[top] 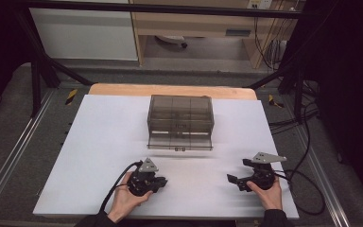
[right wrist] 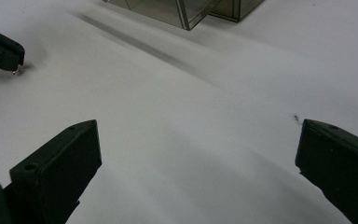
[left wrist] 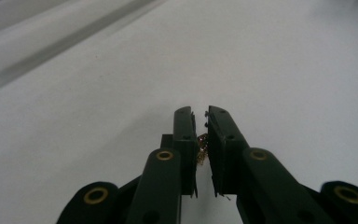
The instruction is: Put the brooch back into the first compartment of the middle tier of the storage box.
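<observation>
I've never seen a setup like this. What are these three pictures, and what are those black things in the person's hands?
A person sits at a table with a white top and holds a hand tool in each hand: a gripper with two black fingers that pinch. The high view looks down from above. It shows the left gripper, the right gripper, and farther back a smoky clear drawer box with its bottom drawer pulled out. The other two pictures come from small cameras riding on the grippers, looking along their fingers. The left gripper's fingers are nearly closed on a small gold-coloured thing; what it is I cannot tell. The right gripper's fingers stand wide apart, with nothing between them.
</observation>
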